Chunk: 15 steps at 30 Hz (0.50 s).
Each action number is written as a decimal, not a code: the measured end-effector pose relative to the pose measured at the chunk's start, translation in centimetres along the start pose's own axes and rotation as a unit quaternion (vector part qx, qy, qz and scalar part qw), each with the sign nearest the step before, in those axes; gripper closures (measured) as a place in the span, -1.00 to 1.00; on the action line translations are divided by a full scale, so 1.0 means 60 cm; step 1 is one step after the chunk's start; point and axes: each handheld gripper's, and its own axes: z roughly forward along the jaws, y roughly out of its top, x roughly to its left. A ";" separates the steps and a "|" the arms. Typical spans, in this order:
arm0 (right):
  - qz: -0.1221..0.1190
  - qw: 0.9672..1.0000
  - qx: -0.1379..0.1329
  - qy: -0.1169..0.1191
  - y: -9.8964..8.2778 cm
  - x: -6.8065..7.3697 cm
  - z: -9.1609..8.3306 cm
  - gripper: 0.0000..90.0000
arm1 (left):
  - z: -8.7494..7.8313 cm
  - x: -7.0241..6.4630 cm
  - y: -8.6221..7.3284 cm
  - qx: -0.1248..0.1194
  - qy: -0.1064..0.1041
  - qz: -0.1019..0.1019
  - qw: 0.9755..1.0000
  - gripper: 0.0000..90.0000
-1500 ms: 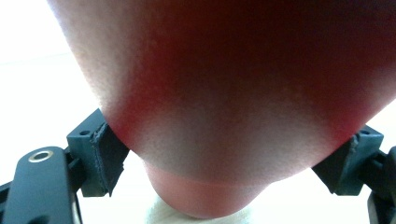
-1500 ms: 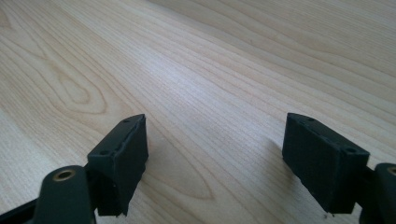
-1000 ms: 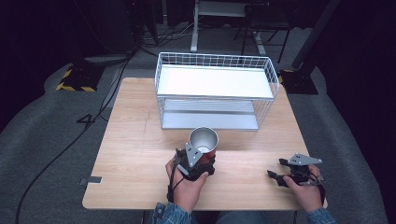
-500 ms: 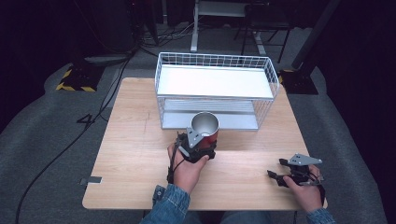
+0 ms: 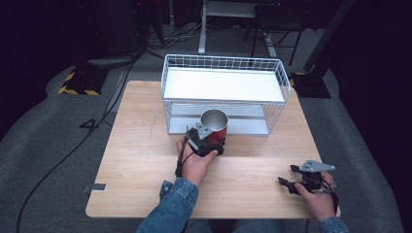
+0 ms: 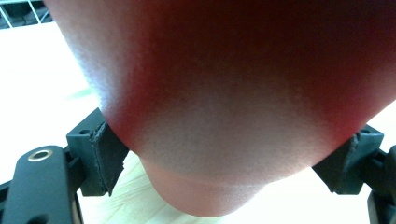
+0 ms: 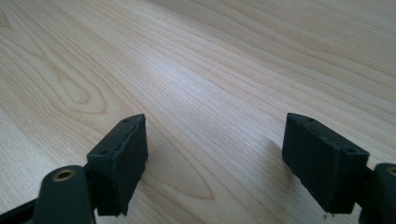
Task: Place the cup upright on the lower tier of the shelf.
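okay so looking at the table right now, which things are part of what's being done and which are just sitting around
In use: red cup, clamped in the left gripper, near the white wire rack.

Just there: right gripper, open and idle on the wooden table; floor cables.

Both forearms wear blue denim sleeves, the left sleeve with a buttoned cuff and the right sleeve only peeking in at the table's near edge. The left gripper and right gripper are black, each topped by a grey three-cornered plate. Up close, the blocky jaws carry flat matte pads with small screw holes, and a brass-ringed hole sits in the body beside one jaw.
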 end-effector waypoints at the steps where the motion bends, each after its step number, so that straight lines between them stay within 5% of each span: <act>1: 0.000 1.000 0.000 0.000 0.000 0.000 0.000 -0.50 | 0.004 0.002 0.001 0.001 0.003 0.003 1.000 -0.63; 15: 0.000 1.000 0.000 0.000 0.000 0.000 0.000 -0.50 | 0.059 0.037 0.025 0.015 0.008 -0.010 1.000 -0.63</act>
